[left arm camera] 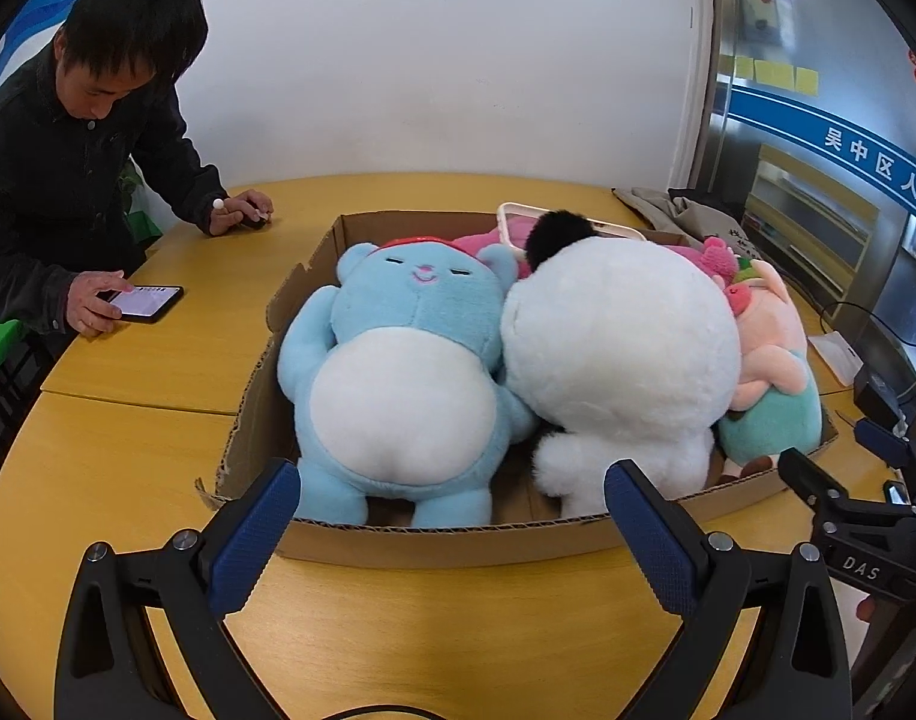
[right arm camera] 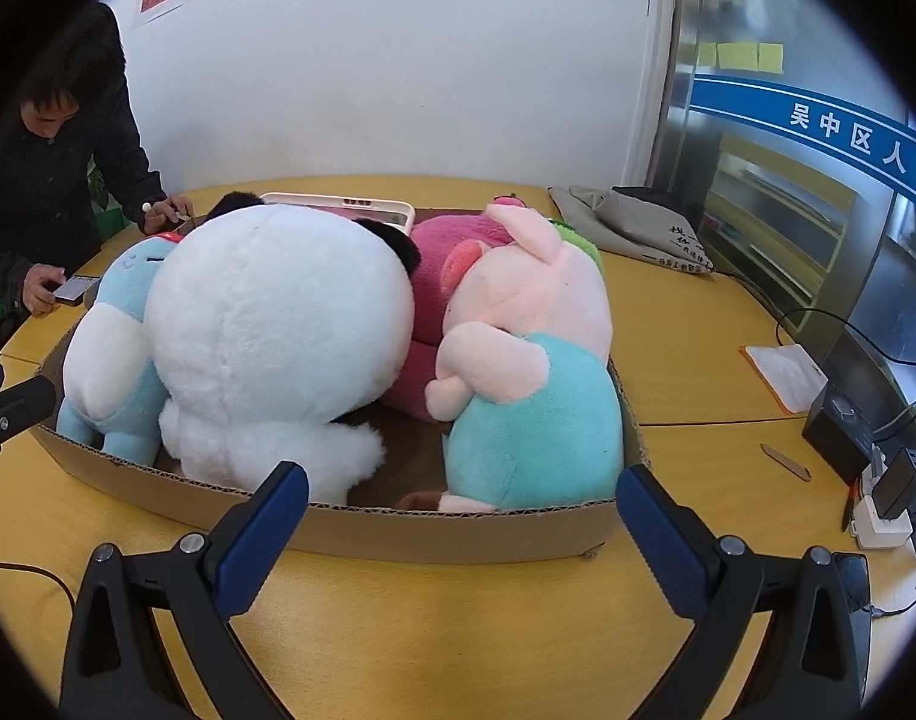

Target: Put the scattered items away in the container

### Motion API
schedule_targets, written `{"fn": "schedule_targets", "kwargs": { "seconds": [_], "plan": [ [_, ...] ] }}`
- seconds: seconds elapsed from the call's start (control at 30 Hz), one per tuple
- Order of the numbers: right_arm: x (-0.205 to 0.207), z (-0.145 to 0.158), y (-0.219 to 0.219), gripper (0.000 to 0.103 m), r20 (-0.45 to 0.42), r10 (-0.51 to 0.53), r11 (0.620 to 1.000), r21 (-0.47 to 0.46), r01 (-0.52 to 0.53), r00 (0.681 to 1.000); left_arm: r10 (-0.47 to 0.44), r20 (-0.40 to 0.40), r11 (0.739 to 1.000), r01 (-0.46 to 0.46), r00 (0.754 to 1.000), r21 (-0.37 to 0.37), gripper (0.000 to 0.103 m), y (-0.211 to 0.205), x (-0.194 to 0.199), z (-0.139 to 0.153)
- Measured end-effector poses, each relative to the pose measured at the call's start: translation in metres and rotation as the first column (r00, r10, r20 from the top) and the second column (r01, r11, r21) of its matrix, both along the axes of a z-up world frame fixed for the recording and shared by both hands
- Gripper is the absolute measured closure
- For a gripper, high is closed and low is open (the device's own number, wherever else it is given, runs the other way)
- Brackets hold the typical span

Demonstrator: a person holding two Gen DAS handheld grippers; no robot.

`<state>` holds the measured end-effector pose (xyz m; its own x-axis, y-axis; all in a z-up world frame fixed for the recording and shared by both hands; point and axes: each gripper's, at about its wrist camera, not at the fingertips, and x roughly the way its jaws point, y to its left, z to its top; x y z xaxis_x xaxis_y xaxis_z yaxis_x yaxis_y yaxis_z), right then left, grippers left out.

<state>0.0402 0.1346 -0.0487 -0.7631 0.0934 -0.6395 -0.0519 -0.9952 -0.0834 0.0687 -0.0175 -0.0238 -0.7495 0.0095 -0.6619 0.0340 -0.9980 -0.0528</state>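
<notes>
A shallow cardboard box (left arm camera: 434, 543) (right arm camera: 398, 525) sits on the yellow table and holds several plush toys. A blue bear (left arm camera: 398, 384) (right arm camera: 119, 324) lies at its left, a white panda (left arm camera: 619, 360) (right arm camera: 278, 336) in the middle, a pink pig in a teal outfit (left arm camera: 769, 384) (right arm camera: 529, 384) at the right, and a magenta plush (right arm camera: 440, 276) behind. My left gripper (left arm camera: 452, 501) is open just short of the box's near wall, holding nothing. My right gripper (right arm camera: 463, 501) is open in front of the same wall, also holding nothing.
A person in a dark jacket (left arm camera: 56, 180) leans on the table's far left, a hand on a phone (left arm camera: 146, 300). A grey cloth bag (right arm camera: 637, 222) lies at the back right. A white pouch (right arm camera: 784, 375), black boxes (right arm camera: 838, 426), chargers and cables crowd the right edge.
</notes>
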Motion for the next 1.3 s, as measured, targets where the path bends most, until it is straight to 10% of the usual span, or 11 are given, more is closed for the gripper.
{"fn": "schedule_targets", "kwargs": {
  "seconds": [1.3],
  "plan": [
    [0.007, -0.001, -0.011, 0.000, 0.008, 0.037, 0.999, -0.026, -0.037, 0.999, -0.019, 0.019, 0.999, 0.019, 1.000, 0.026, 0.000, 0.009, 0.008, -0.008]
  ]
}}
